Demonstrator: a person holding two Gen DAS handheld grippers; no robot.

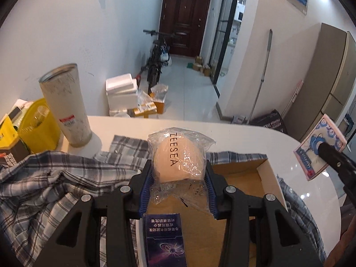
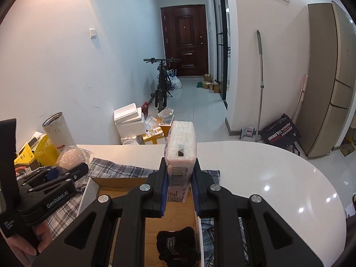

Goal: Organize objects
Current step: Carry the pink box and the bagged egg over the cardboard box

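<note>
My left gripper (image 1: 179, 169) is shut on a peach makeup sponge in clear plastic marked ZEESEA (image 1: 178, 155), held above an open cardboard box (image 1: 240, 178). A dark blue small carton (image 1: 164, 240) lies in the box below it. My right gripper (image 2: 179, 175) is shut on a white tissue pack (image 2: 181, 149), held upright over the same box (image 2: 133, 182). A black folded item (image 2: 175, 247) lies in the box. The tissue pack (image 1: 318, 149) and right gripper show at the right in the left wrist view; the left gripper (image 2: 64, 173) with the sponge (image 2: 71, 156) shows at the left in the right wrist view.
The box rests on a plaid shirt (image 1: 44, 189) on a white rounded table (image 2: 267, 173). A tall white tumbler (image 1: 66, 106) and yellow packages (image 1: 35, 122) stand at the table's left. Foam boxes (image 2: 130, 120), a bicycle (image 2: 162, 82) and a fridge (image 2: 329, 77) are beyond.
</note>
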